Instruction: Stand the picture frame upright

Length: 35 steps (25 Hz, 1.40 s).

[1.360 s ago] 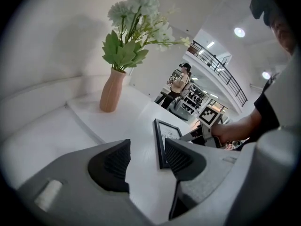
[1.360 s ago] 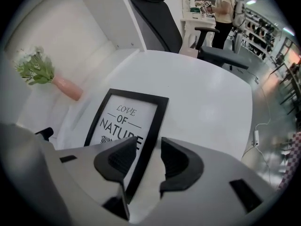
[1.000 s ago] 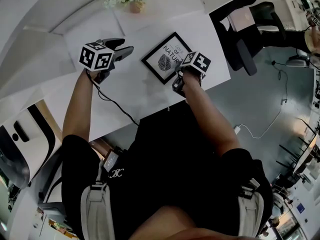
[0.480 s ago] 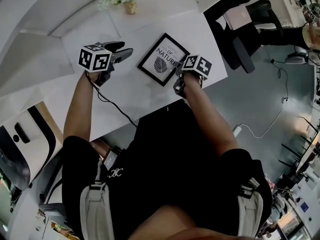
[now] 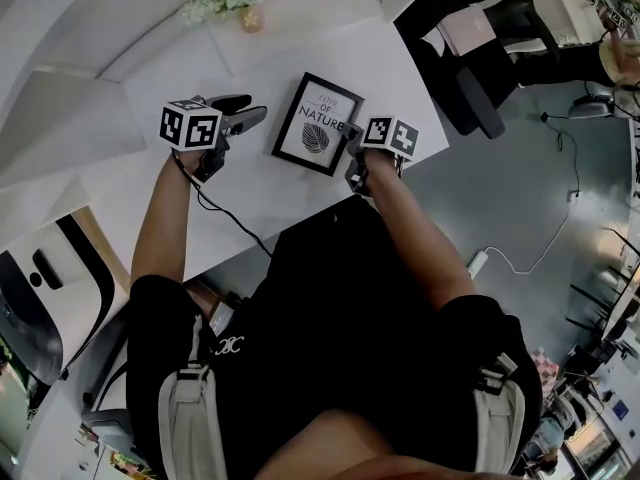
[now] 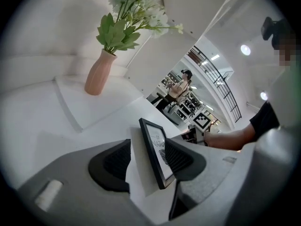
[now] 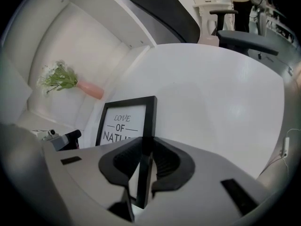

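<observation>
Black ribbed pads, right gripper: just been closing; now pinched on the thin side bar of the picture frame, near its lower corner.
Picture frame: black border, white print, tilted up on one edge over the desk, held by that one bar, not yet standing on its own; back stand hidden.
Grip risk: narrow bite on a single bar; likely to pivot or slip out of the pads if swung up fast, then slap back flat.
Resting-edge risk: smooth white desk, nothing to stop the lower edge; could skate sideways while being tipped further.
Left gripper: jaws apart, nothing pressed between them, just beside the frame's other side, not touching; with support coming late, a topple past vertical looks possible.
Release risk: if the stand is folded shut behind, no prop once the pads part; would drop at once.
Back of desk: pink vase with flowers, well apart; in danger only from a wide sweep.
</observation>
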Available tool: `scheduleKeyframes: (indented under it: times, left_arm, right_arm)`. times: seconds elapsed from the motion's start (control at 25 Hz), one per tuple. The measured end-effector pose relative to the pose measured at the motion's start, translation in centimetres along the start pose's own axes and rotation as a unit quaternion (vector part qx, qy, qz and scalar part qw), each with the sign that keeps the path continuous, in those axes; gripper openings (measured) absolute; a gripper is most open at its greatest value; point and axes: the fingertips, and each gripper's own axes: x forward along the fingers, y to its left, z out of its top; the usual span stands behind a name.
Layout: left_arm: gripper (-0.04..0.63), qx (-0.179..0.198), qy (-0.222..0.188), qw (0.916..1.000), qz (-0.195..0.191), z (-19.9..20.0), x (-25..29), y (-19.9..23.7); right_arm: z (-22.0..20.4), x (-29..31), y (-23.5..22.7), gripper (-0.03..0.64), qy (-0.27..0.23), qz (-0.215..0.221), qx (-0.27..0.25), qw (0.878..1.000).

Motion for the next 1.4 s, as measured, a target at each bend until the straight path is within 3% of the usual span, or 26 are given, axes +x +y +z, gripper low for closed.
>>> scheduleKeyframes:
  times: [0.32,0.88,1.0,1.2,1.4]
  left_arm:
    - [0.233,-0.058,0.005,0.9981,-0.019,-1.2,2.3,-1.2]
    - [0.212,-0.094,0.048,0.9927,-0.059,-2.5,7.3,-1.8]
    - [0.155,-0.095,0.053,0.9922,-0.061,-2.5,7.7,-1.8]
    - [0.152,-0.095,0.057,0.9922,-0.057,-2.5,8.3,-1.5]
    - [0.104,-0.103,0.055,0.9918,-0.05,-2.7,8.3,-1.7]
  right_arm:
    - [0.0,-0.2,0.0,0.074,-0.003,0.026,-0.007,1.0]
    - [0.0,-0.2,0.2,0.074,-0.014,0.042,-0.011,0.999]
    - [0.0,-0.3,0.3,0.074,-0.018,0.047,-0.008,0.999]
    - [0.1,-0.2,0.3,0.074,-0.023,0.054,-0.012,0.998]
    - [0.0,-0.1,0.3,0.074,-0.016,0.048,-0.016,0.999]
